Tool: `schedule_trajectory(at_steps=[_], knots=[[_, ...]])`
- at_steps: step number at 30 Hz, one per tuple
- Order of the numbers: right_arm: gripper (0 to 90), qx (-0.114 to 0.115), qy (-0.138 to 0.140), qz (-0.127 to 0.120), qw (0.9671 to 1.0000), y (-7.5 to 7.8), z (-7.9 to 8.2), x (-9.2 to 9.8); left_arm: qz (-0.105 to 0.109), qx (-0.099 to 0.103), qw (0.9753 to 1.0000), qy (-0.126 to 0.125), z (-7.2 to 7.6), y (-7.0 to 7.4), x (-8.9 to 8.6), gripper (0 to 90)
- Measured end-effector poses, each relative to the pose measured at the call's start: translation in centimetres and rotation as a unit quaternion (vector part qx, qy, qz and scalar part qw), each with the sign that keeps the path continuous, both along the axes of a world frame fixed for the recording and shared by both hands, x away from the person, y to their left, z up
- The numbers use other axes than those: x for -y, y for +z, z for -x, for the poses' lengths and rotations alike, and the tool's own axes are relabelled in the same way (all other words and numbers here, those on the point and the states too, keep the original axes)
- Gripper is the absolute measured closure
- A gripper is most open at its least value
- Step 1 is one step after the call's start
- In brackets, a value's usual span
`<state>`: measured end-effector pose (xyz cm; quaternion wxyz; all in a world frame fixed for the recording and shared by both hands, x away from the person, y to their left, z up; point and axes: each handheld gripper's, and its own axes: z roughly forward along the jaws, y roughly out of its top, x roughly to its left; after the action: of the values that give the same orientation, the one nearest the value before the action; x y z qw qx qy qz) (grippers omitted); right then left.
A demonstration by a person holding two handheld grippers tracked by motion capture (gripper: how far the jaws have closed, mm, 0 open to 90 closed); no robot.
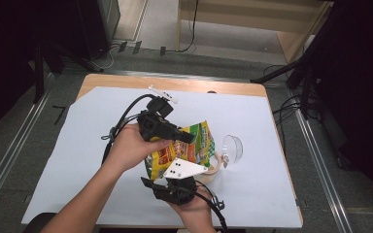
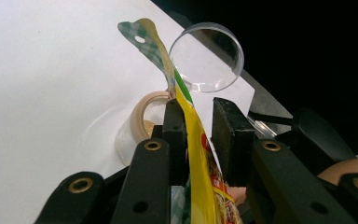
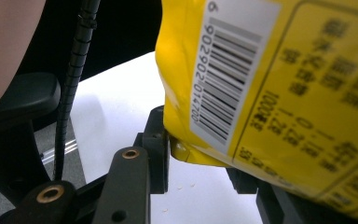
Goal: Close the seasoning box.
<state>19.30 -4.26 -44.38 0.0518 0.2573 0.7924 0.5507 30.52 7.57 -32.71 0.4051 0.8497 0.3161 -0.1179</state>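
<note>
A yellow snack bag [image 1: 196, 145] hangs tilted above the white sheet, held between both grippers. My left gripper [image 1: 190, 137] comes in from the left. Its jaws sit close on either side of the bag's upper edge [image 2: 193, 121], shut on it, with a thin gap at one tip. My right gripper [image 1: 177, 180] is below, near the front edge, shut on the bag's bottom corner [image 3: 270, 93] beside the barcode; the bag hides its far jaw. Just past the bag's top stands a small beige bowl [image 2: 144, 116] with some crumbs inside. A clear round lid [image 2: 207, 58] lies beyond it.
The white sheet [image 1: 77, 145] covers a wooden table [image 1: 175, 83]. The bowl [image 1: 214, 167] and the lid [image 1: 232, 147] are right of centre. Cables trail from both grippers. Dark stands and floor cables surround the table.
</note>
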Motion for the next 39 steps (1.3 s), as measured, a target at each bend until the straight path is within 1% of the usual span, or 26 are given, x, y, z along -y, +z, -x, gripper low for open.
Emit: schedule_trajectory(at_steps=[11,15,18,20,23,26,29,33,37,39], knots=[[66.7,0.001,0.001,-0.001,1.0,0.0,-0.1,-0.1,-0.001,0.003,1.0,0.001,0.0,0.1,-0.1,75.9],[67.0,-0.003,0.002,-0.003,1.0,0.0,-0.2,-0.2,-0.004,0.006,1.0,0.001,0.0,0.1,-0.1,75.7],[67.1,-0.006,0.001,-0.004,1.0,0.2,-0.3,-0.3,-0.004,-0.002,1.0,-0.001,-0.4,0.3,-0.1,75.5],[67.2,-0.008,-0.002,-0.007,0.9999,0.3,-0.5,-0.3,-0.004,-0.001,1.0,0.002,-0.6,0.4,0.1,75.3],[67.2,-0.014,-0.005,-0.012,0.9998,0.3,-0.8,-0.5,-0.006,-0.005,1.0,0.003,-0.9,0.4,0.0,75.4],[67.3,-0.011,-0.006,-0.01,0.9999,0.3,-1.0,-0.5,-0.002,-0.011,0.9999,0.004,-1.2,0.3,-0.1,75.6],[67.3,-0.009,-0.005,-0.007,0.9999,0.3,-1.3,-0.5,-0.002,-0.015,0.9999,0.002,-1.7,0.3,-0.2,75.6],[67.3,-0.012,-0.003,-0.003,0.9999,0.4,-1.7,-0.5,0.002,-0.008,0.9999,0.008,-1.8,0.3,-0.4,75.9],[67.3,-0.002,0.0,0.003,1.0,0.6,-1.8,-0.7,0.006,0.003,0.9999,0.014,-1.5,0.5,-0.8,76.0],[67.3,0.002,0.005,0.005,1.0,0.6,-1.8,-0.9,0.009,0.005,0.9998,0.015,-1.4,0.6,-1.0,75.9]])
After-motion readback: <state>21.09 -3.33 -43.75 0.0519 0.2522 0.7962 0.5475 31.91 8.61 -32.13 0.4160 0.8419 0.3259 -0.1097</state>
